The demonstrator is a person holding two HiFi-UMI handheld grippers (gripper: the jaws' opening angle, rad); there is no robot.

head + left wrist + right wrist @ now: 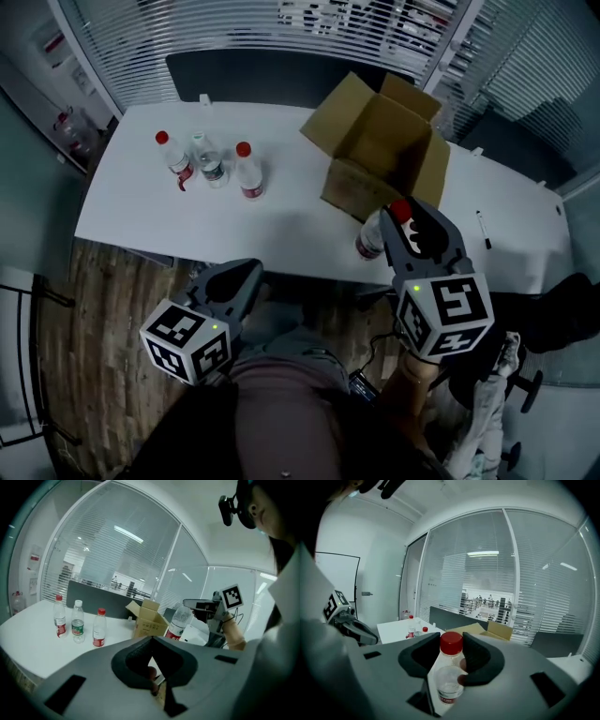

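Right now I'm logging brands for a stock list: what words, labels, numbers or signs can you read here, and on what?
Nothing reads clearly enough to quote.
Cardboard box: dark print on its side, too blurred.
Bottle in the right tool: red label, too blurred.
White-capped bottle: green label, too small.
Two red-capped bottles beside it: red labels, too small.
Marker cube on the right tool: square pattern, no words.

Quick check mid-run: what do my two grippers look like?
The left gripper and right gripper are matte grey, wedge-shaped bodies with dark padded jaws. Each carries a cube of black-and-white square markers with a small green light.
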